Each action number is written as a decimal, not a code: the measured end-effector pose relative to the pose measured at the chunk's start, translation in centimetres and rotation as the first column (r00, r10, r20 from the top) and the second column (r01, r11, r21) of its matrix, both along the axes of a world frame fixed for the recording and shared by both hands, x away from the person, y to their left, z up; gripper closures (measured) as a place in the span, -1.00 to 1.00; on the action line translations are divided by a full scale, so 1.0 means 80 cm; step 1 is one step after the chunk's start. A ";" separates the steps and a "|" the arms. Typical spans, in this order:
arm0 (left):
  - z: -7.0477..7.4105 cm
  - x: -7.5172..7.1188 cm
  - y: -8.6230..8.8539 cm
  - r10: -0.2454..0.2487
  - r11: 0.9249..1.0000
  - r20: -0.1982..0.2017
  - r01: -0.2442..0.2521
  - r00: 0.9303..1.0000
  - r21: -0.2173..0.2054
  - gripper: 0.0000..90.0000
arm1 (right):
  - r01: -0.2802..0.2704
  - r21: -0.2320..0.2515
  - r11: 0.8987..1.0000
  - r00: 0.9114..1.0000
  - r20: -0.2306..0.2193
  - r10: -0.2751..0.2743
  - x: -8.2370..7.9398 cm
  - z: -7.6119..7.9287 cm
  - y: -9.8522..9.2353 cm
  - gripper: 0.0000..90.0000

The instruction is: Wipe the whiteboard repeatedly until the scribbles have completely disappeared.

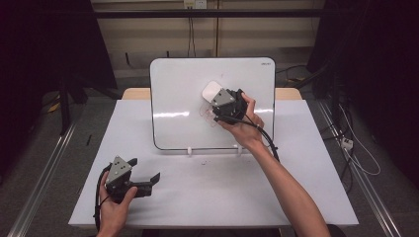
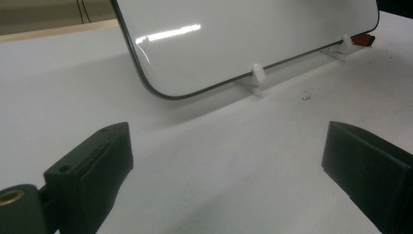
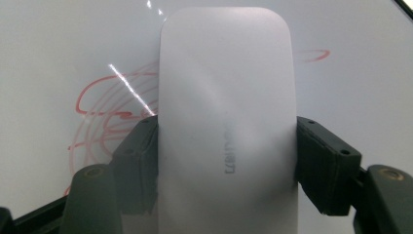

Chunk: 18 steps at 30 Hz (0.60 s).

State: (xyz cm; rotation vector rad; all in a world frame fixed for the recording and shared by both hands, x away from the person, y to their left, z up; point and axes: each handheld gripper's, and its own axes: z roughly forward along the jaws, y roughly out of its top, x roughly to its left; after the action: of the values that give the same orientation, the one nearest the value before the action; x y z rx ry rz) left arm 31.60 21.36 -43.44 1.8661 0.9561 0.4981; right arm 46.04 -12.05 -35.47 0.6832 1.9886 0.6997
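While clamped in the right claw [image 3: 226, 161], white eraser [image 3: 226, 112] lies against whiteboard [image 1: 178, 98], frame centre, over red scribbles [image 3: 104, 126]. Left claw [image 1: 146, 175], lower left above the table [image 1: 222, 192], jaws spread, empty.

Bare table [image 1: 212, 192] before upright whiteboard [image 1: 178, 98]
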 end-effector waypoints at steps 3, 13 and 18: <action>0.000 0.000 0.000 -0.001 1.000 -0.002 0.001 1.000 0.001 -0.90 | -0.014 -0.008 1.000 1.000 -0.011 0.014 0.003 0.002 -0.002 -0.30; 0.001 -0.002 0.004 0.003 1.000 0.005 -0.003 1.000 0.000 -0.90 | 0.033 0.025 0.999 0.999 0.006 -0.033 0.022 0.024 -0.015 -0.30; 0.001 -0.001 0.004 0.001 1.000 0.003 -0.001 1.000 0.003 -0.90 | 0.089 0.087 0.992 0.996 0.008 -0.090 0.036 0.042 -0.035 -0.30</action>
State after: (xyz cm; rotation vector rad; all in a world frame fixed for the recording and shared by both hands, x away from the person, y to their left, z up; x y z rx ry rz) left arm 31.50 21.68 -43.40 1.8673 0.9555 0.5030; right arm 48.89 -14.84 -32.13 0.8130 1.9133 0.7368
